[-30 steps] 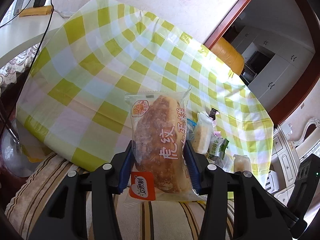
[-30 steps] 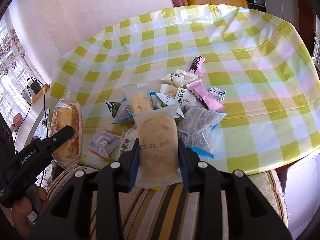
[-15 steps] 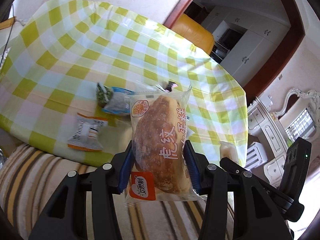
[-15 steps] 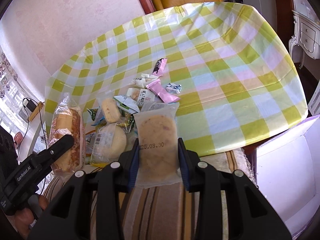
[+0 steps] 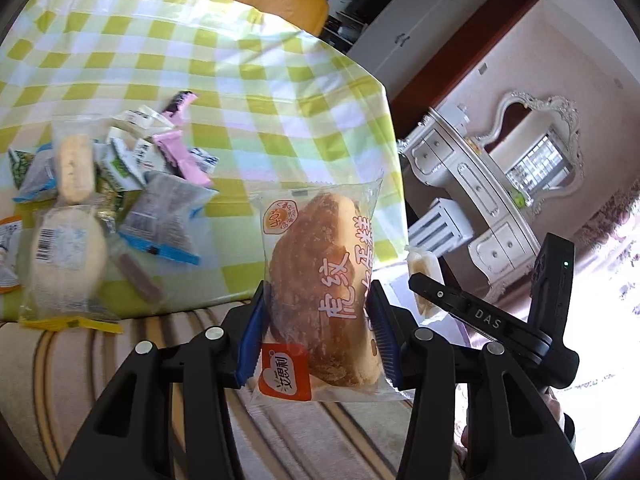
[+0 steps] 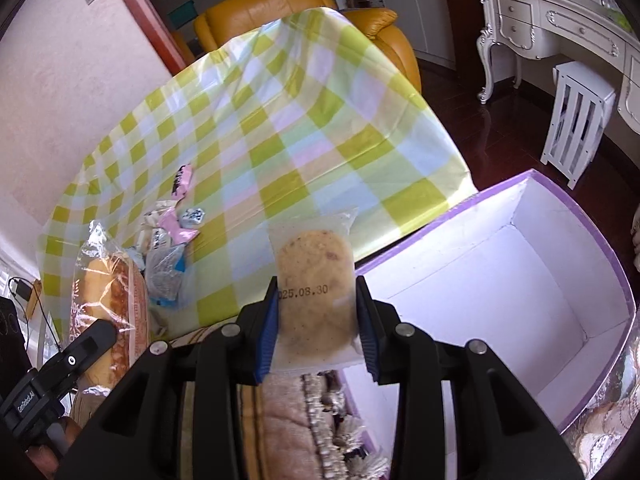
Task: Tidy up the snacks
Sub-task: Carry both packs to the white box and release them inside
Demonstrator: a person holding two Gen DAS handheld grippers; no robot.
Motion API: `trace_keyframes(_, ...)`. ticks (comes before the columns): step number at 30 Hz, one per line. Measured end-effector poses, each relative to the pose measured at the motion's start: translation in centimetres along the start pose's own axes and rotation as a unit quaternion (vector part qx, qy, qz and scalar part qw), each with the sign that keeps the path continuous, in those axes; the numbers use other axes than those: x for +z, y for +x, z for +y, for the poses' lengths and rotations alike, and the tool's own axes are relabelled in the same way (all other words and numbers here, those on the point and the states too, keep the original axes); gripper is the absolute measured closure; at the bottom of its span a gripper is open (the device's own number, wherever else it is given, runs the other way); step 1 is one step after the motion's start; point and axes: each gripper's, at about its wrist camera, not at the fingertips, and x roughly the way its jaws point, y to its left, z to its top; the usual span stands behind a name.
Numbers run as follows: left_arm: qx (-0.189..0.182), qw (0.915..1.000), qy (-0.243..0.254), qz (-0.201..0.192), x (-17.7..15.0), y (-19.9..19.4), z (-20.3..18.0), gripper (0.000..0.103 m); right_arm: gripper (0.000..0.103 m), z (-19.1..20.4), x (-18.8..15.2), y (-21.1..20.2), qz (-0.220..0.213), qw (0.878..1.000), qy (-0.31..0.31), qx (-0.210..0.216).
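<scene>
My left gripper (image 5: 318,328) is shut on a brown bread in a clear wrapper (image 5: 324,280) with red Chinese lettering, held over the table's near edge. My right gripper (image 6: 316,320) is shut on a pale round cake in a clear packet (image 6: 314,280) stamped with a date, held at the near-left corner of an open white box with a purple rim (image 6: 500,280). A pile of small snack packets (image 5: 120,184) lies on the green checked tablecloth (image 5: 260,80). The right gripper's body (image 5: 480,316) shows at the right of the left wrist view.
The box stands low beside the table's right end, its inside bare. A striped cushion (image 5: 120,360) lies below both grippers. An orange armchair (image 6: 300,12) stands behind the table. A white dresser with a mirror (image 5: 500,200) and a white stool (image 6: 576,116) stand to the right.
Both grippers have swung to the right with their packets still gripped. The snack pile has slid to the left of both views, and the purple-rimmed box has come into the right wrist view.
</scene>
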Motion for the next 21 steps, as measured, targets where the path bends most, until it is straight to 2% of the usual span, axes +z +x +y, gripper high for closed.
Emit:
trace_keyframes(6, -0.044, 0.9973, 0.032, 0.050, -0.2, 4.3, -3.6, 0.056, 0.067, -5.2, 0.0, 0.3, 0.000, 0.998, 0.044, -0.055)
trace_keyframes(12, -0.067, 0.9931, 0.059, 0.077, -0.2, 7.4, -6.4, 0.056, 0.067, -9.6, -0.7, 1.1, 0.012, 0.992, 0.089, -0.093)
trace_keyframes(21, -0.096, 0.9839, 0.078, 0.129, -0.4, 11.6, -9.2, 0.056, 0.064, -13.0, -0.9, 1.7, 0.020, 0.981, 0.130, -0.140)
